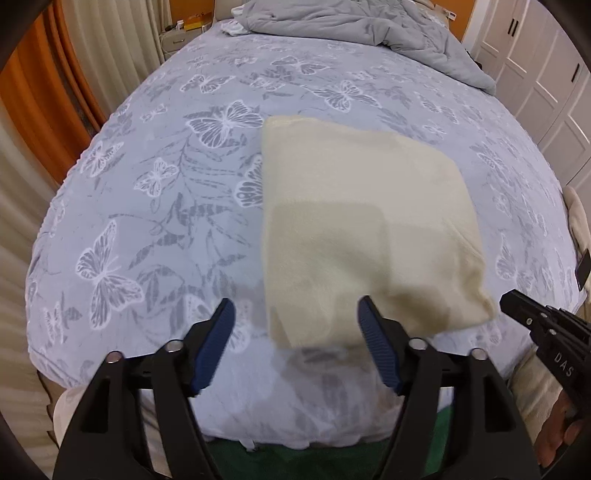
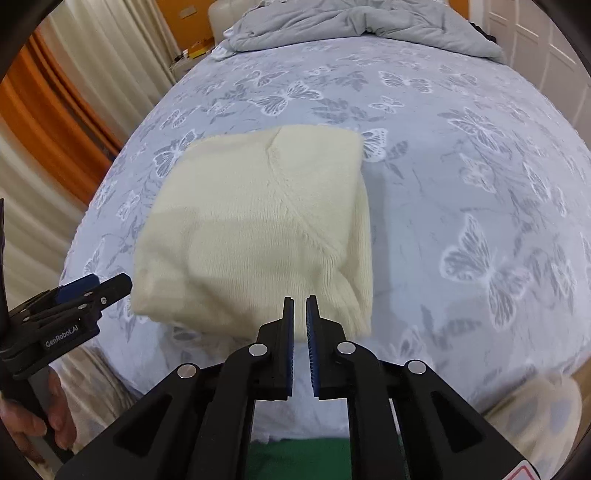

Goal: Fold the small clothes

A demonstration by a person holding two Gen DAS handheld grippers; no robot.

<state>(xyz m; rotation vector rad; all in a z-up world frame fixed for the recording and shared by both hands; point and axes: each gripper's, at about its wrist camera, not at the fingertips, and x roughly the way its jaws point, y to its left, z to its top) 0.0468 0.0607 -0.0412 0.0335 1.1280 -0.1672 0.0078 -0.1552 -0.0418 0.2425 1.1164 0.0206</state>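
A: Item one, the task's thing?
B: Cream knit garment (image 2: 255,225), folded into a rough rectangle, lying flat on the bed (image 2: 443,177). A diagonal seam crosses its top layer. It sits near the bed's front edge, on the butterfly-print sheet (image 1: 155,206).

A: Item two, left gripper (image 1: 295,314)?
B: Jaws stand wide apart, blue pads facing each other. Nothing is between them. It hovers over the garment's near left corner; the fabric is below and beyond the tips, and no pad touches it. In the right wrist view it shows at the left edge (image 2: 107,290), just beside the garment's near corner, with a hand (image 2: 33,421) on its handle.

A: Item three, right gripper (image 2: 300,301)?
B: Jaws drawn to a narrow slit, nearly closed, empty. The tips sit over the garment's near edge, towards its right end. No cloth is pinched.

A: Other entries?
B: Grey duvet (image 1: 369,26), crumpled at the far end of the bed. Orange and cream curtains (image 2: 44,122) on the left. White wardrobe doors (image 1: 546,92) on the right. A bedside cabinet (image 1: 177,37) at the far left, its contents too small to tell.
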